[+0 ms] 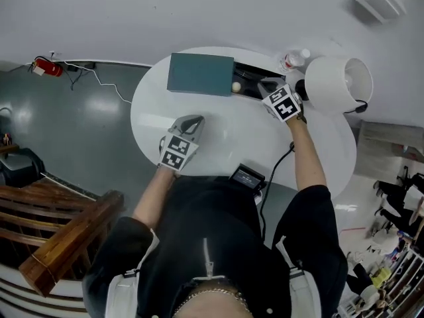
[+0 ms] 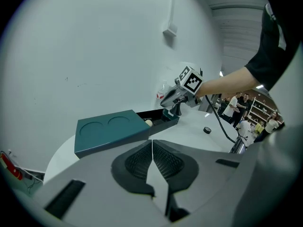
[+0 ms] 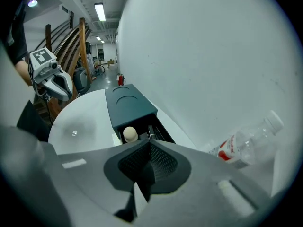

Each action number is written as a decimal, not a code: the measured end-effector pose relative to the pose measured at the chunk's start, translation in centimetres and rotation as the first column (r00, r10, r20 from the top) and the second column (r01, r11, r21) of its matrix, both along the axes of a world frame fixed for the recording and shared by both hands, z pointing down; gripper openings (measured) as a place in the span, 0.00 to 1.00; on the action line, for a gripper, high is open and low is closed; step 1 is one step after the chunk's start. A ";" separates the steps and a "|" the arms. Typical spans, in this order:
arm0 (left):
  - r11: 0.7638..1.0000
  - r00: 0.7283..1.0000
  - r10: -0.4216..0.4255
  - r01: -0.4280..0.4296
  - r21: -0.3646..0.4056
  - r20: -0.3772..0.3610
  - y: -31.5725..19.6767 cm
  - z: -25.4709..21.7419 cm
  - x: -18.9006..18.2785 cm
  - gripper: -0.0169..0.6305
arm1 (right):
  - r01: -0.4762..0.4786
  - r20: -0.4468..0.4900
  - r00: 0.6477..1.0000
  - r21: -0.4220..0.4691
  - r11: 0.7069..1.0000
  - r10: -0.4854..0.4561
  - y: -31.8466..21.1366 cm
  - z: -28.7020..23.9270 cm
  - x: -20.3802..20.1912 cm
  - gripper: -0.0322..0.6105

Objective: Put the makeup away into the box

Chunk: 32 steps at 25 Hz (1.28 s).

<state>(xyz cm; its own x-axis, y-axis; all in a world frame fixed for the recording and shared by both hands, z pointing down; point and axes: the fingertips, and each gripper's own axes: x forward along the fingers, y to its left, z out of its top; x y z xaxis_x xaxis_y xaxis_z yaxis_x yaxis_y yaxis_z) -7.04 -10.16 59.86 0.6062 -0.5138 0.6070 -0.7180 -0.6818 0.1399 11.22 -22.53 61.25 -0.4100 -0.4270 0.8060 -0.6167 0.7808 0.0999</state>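
**Head view.** A round white tabletop carries a teal rectangular box w/ a dark drawer-like compartment open at its right end. A cream egg-shaped makeup sponge sits inside that compartment, right at the edge of the teal top. R gripper hangs just over the open end. L gripper is over bare tabletop, apart from the box. A white dome lamp and a clear plastic bottle stand close behind R gripper.

**L gripper view.** L jaws together, nothing between. Beyond the box a small black round item lies on the tabletop. It is possibly makeup still out; can't tell.

**R gripper view.** R jaws together, nothing seen between. Sponge and slim dark items lie in the compartment just below.

**Risks (judgement).**
- Compartment not yet shut: closing it w/ the sponge standing proud could jam or squash it.
- Box is unheld: a one-sided push may slide it toward the tabletop rim.
- R arm is near lamp and bottle: a wide swing could knock either over.
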 end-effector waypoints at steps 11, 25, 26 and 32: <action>0.988 0.988 0.152 -0.152 0.026 0.003 0.8 -1.0 3.6 0.05 | -0.137 0.022 0.990 0.025 0.990 0.137 5.5 -1.5 4.8 0.06; 0.946 0.946 0.323 -0.323 0.025 -0.002 3.3 -0.9 9.0 0.05 | -0.378 0.002 0.926 0.031 0.925 0.378 13.3 -0.4 14.3 0.06; 0.943 0.943 0.333 -0.333 0.025 -0.001 3.4 -0.8 9.3 0.05 | -0.392 0.002 0.920 0.035 0.919 0.392 13.7 -0.3 14.8 0.06; 0.921 0.921 0.388 -0.388 0.022 -0.005 4.1 -0.6 11.3 0.05 | -0.478 -0.004 0.878 0.059 0.876 0.479 16.1 -0.1 16.9 0.06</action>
